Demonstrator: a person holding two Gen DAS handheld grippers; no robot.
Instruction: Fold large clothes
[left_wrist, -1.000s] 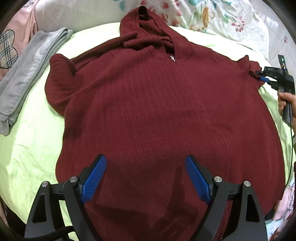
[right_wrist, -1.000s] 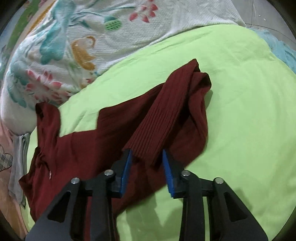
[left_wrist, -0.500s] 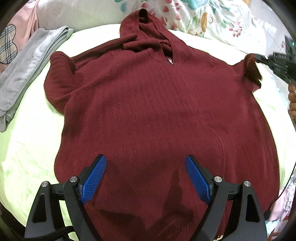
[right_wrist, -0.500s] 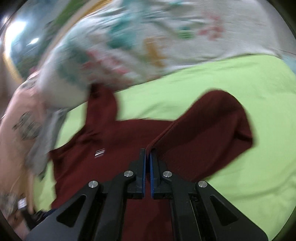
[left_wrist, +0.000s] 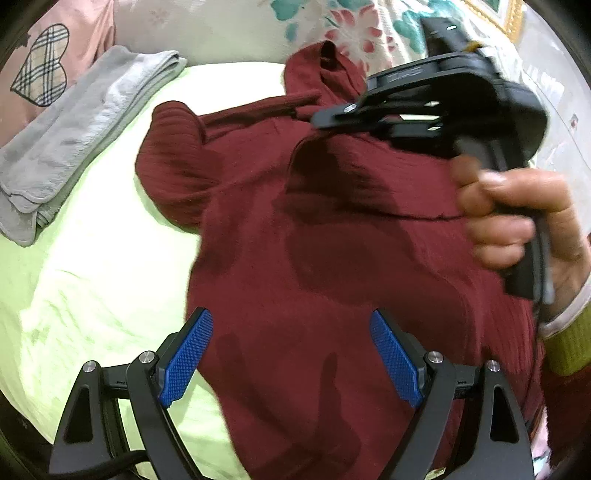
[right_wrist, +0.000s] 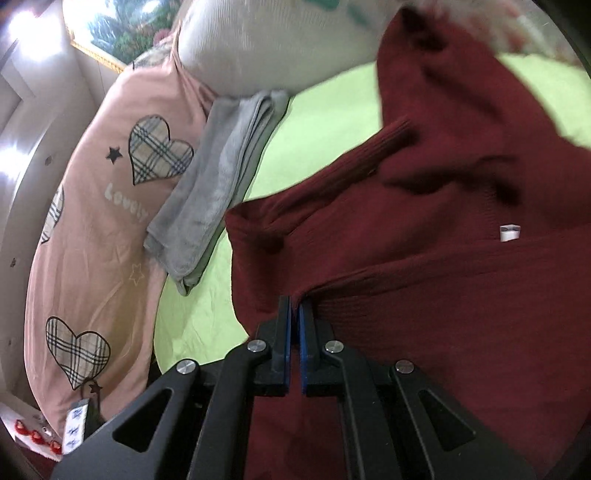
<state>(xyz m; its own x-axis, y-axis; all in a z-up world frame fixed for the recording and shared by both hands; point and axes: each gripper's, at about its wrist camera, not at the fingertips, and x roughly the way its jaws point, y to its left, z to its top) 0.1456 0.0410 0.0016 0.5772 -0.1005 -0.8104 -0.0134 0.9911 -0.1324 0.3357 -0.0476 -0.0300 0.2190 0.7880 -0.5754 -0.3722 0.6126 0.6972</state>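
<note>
One maroon hoodie (left_wrist: 332, 258) lies on the green sheet (left_wrist: 92, 295); our right gripper (right_wrist: 294, 314) pinches its sleeve edge shut, our left gripper (left_wrist: 291, 354) gapes empty above it. "Lovely" marks the pink pillow (right_wrist: 92, 221); the hoodie's white tag (right_wrist: 509, 233) is unreadable.

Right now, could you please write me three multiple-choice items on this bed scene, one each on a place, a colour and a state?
1. Where does the folded grey towel lie?
A. on the sweater
B. on the green sheet, beside the pink pillow
C. in a gripper

2. What colour is the hooded sweater?
A. dark red
B. grey
C. pink

3. How does the right gripper stand?
A. wide open
B. out of view
C. shut on sweater fabric

Answers: 1 B, the towel rests on the green sheet next to the pink pillow; 2 A, its knit is dark red; 3 C, its pads pinch a fold.
</note>
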